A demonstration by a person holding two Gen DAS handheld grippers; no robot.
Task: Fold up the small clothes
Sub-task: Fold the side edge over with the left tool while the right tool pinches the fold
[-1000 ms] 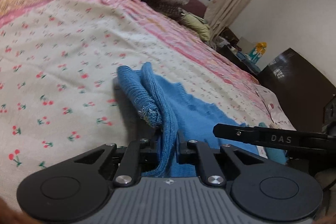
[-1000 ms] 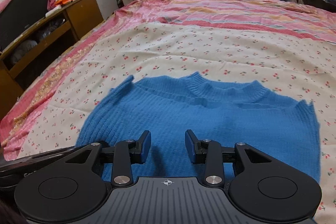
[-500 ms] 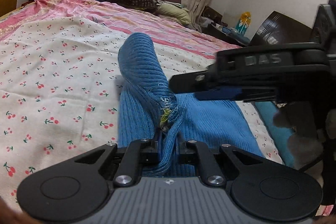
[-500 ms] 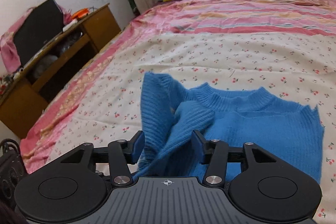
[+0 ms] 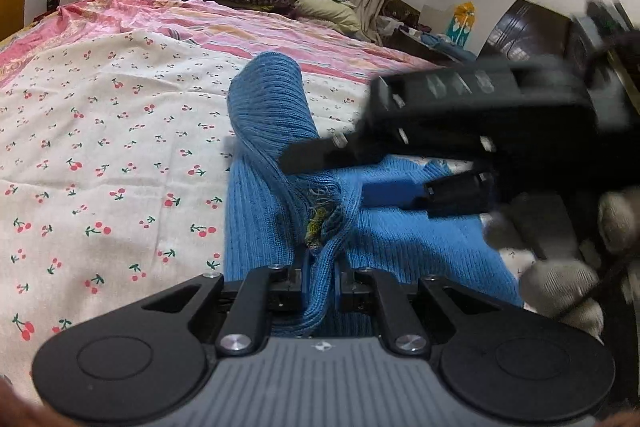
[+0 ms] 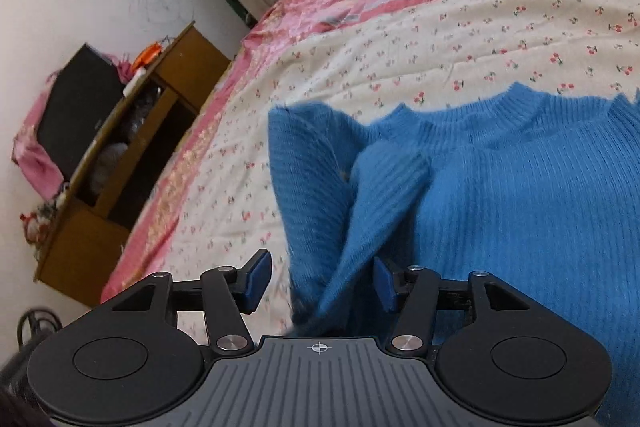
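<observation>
Since a second ago the left gripper (image 5: pixel 320 273) has lifted the sleeve off the bed and carried it inward over the body of the blue sweater (image 6: pixel 520 211), and the right gripper (image 6: pixel 320 281) has swung in from the side, its jaws now wider apart than before.

Nearest, in the left wrist view, the left jaws are pressed together on a bunched ridge of knit near the frayed sleeve seam. The sleeve (image 5: pixel 268 107) arches up from there, raised clear of the cherry-print bedspread (image 5: pixel 100 147). The right jaws are spread, with raised folds of the sweater between them but not pinched. Beyond, the sweater lies flat on the bed, neckline away from the camera.

To do this fold well, I judge the left gripper should carry the sleeve straight across the chest, keeping the fold line parallel to the side seam. The right jaws could close on the loose lower fold so both ends travel together. Lower before releasing; the soft knit will slump if dropped.
</observation>
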